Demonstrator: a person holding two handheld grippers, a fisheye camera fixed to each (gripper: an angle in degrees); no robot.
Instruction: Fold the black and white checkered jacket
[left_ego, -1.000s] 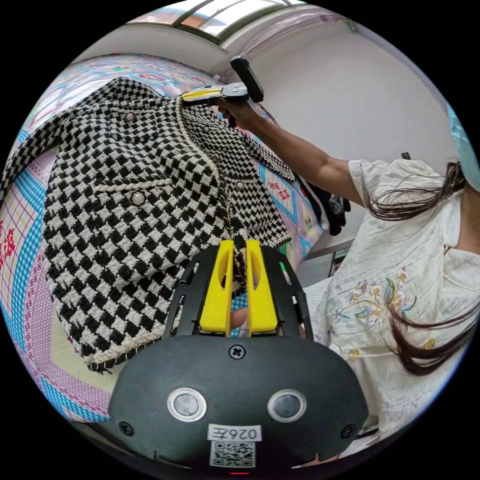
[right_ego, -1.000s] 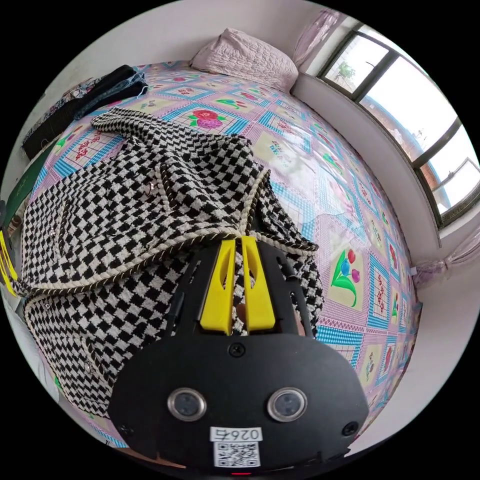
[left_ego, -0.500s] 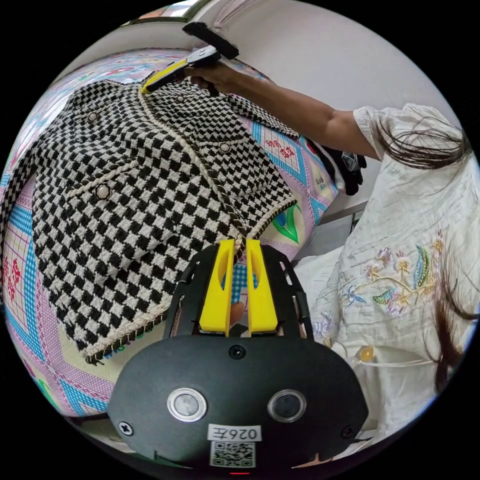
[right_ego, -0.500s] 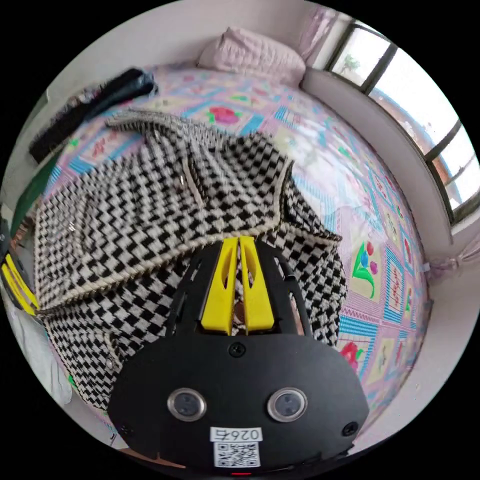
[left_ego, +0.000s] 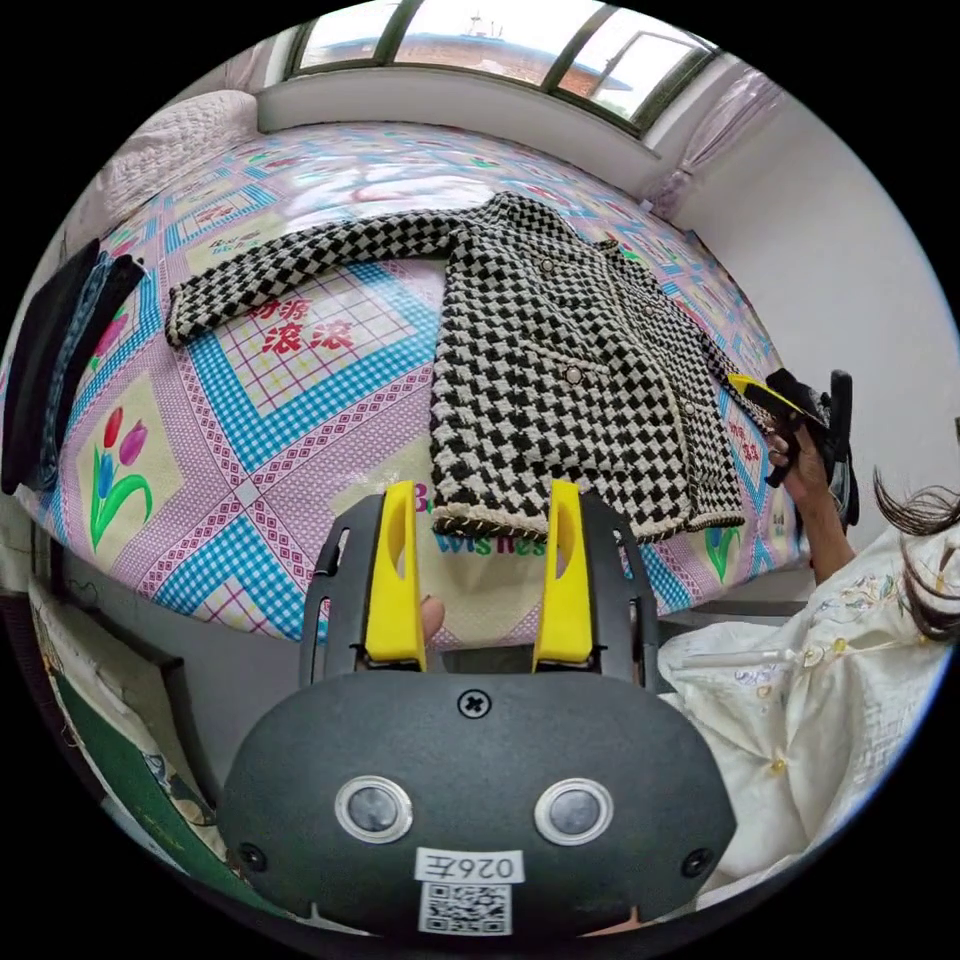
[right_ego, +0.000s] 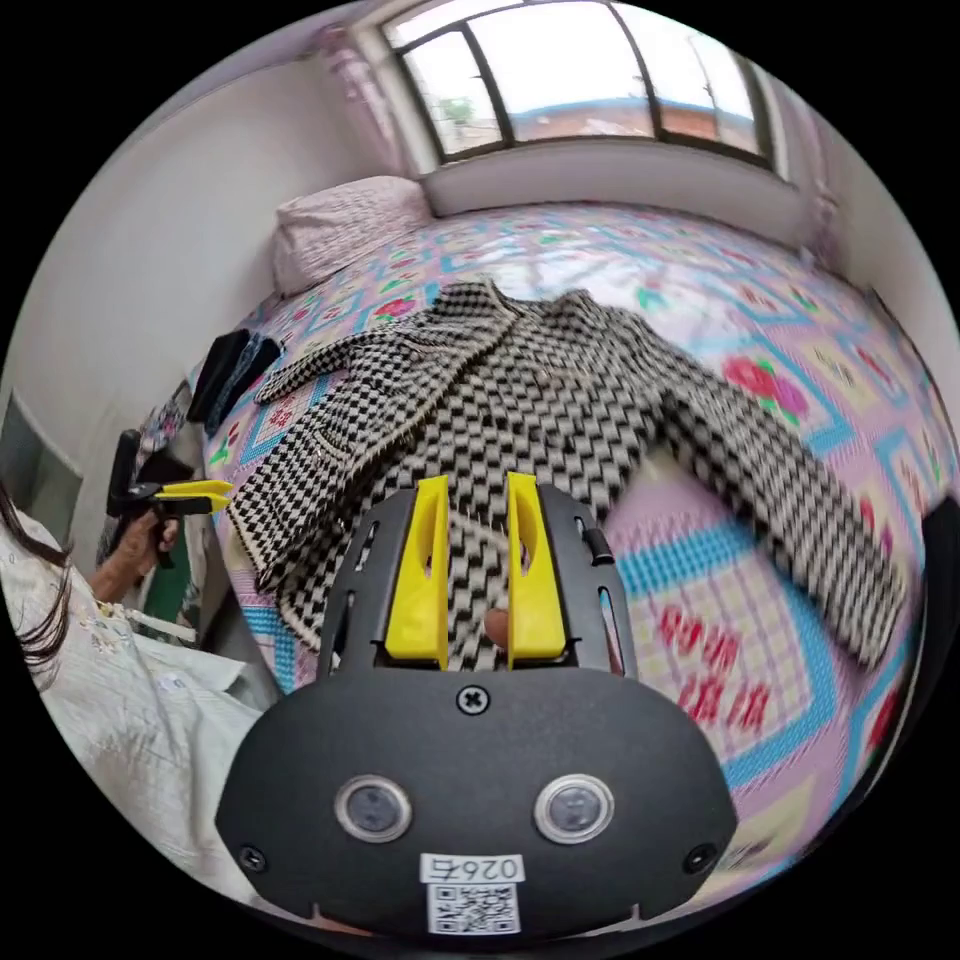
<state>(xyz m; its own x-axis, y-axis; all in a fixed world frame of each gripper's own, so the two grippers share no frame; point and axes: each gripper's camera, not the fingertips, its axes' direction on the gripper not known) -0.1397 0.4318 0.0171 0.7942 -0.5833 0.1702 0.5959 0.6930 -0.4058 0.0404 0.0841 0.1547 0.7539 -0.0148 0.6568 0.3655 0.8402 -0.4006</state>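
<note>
Left gripper view has my left gripper spread wide and empty, the jacket flat on the bed just above it, hem nearest, collar toward the frame top. My right gripper, narrowly parted, holds nothing. I leave the bedsheet print unread.

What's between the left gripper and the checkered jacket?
In the left gripper view, just bare patterned bedspread lies between the open left gripper and the checkered jacket.
</note>
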